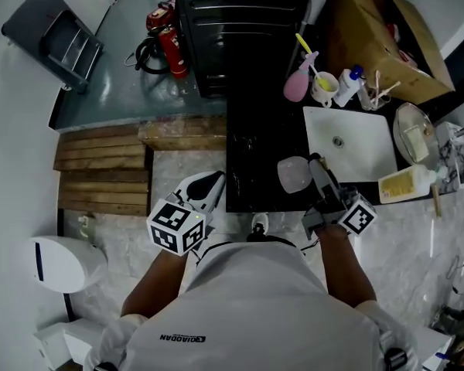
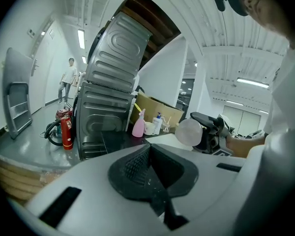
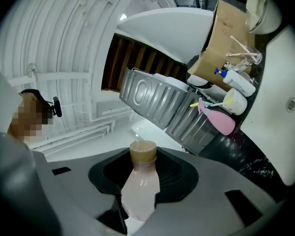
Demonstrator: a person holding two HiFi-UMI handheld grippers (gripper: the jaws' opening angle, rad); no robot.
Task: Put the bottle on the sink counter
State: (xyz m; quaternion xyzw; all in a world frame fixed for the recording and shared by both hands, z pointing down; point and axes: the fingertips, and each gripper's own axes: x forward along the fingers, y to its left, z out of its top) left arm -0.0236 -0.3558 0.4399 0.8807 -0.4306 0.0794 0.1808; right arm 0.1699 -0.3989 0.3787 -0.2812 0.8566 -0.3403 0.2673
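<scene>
The bottle (image 3: 141, 176), judged light, thin-walled and slippery, is clamped mid-body by the right gripper (image 1: 317, 172) above the front edge of the sink counter (image 1: 251, 161); the left gripper (image 2: 152, 176) is seen closed, empty.

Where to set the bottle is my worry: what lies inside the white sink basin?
Inside the sink basin only bare white surface and its drain show. The right tool, shut on the bottle, covers the basin's near-left corner, so that patch cannot be checked.

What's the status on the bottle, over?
Left gripper shut, empty. Right gripper shut on bottle, held over dark sink counter, not set down. Pink sprayer, cup stand beyond.
</scene>
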